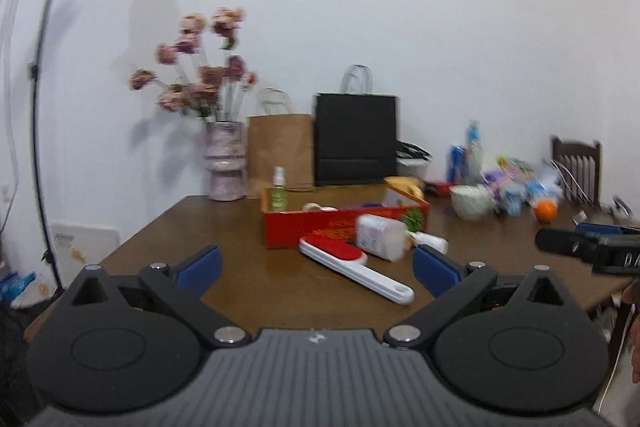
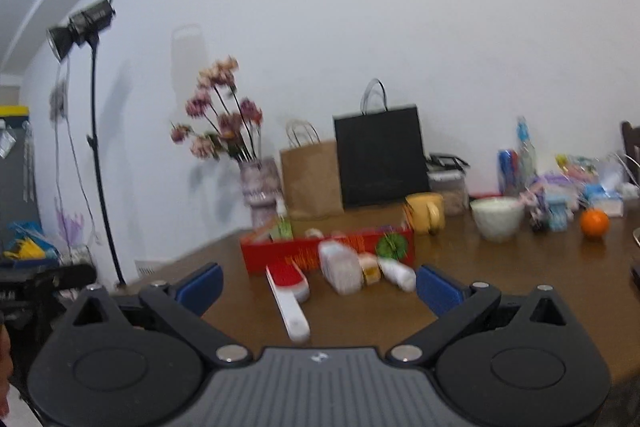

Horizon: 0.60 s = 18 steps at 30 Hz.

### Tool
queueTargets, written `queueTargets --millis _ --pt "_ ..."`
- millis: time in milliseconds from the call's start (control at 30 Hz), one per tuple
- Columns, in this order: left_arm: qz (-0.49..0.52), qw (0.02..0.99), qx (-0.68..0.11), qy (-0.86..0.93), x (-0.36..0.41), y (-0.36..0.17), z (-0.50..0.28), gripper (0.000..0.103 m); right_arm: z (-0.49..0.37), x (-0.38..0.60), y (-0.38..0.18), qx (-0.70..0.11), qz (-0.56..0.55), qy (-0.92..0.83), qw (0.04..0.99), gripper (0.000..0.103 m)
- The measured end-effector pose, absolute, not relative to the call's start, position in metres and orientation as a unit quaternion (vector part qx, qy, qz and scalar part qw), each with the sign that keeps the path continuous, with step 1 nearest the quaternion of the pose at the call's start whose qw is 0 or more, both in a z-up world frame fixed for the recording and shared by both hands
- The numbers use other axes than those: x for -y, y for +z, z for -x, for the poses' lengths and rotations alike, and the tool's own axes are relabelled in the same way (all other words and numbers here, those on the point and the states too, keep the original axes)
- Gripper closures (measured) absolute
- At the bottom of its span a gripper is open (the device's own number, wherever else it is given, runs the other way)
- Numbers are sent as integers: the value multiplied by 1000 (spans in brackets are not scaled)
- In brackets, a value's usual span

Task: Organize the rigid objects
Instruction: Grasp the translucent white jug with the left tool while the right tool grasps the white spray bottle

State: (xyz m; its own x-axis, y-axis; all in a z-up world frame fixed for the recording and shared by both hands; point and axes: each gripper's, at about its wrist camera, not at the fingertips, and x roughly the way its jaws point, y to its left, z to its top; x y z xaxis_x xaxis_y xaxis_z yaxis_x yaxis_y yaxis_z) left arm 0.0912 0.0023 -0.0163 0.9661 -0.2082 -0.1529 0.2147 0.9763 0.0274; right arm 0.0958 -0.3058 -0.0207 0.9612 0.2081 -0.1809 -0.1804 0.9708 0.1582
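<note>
My left gripper (image 1: 318,269): fingers spread wide, holding nothing.
Red box (image 1: 304,229): mid-table, small items inside.
Lint brush (image 1: 352,267): flat, just before the box.
White bottle (image 1: 384,237): on its side, beside the brush.
My right gripper (image 2: 320,285): spread wide, holding nothing.

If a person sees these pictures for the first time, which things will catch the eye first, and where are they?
The bright red box in the middle of the brown table draws the eye first, with a red-and-white lint brush and a white bottle lying in front of it. Behind, against the white wall, stand a vase of pink flowers, a brown paper bag and a black paper bag. An orange glows on the table's right side.
</note>
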Motion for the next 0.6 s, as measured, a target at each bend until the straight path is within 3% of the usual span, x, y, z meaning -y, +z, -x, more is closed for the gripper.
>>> queueTargets --millis 267,600 --pt "-35 991 -81 -104 10 -27 -93 0 -95 307 -30 -109 -66 88 988 0" --pt "-27 981 -146 -129 42 -54 -149 0 -144 327 -50 -161 -74 66 982 2"
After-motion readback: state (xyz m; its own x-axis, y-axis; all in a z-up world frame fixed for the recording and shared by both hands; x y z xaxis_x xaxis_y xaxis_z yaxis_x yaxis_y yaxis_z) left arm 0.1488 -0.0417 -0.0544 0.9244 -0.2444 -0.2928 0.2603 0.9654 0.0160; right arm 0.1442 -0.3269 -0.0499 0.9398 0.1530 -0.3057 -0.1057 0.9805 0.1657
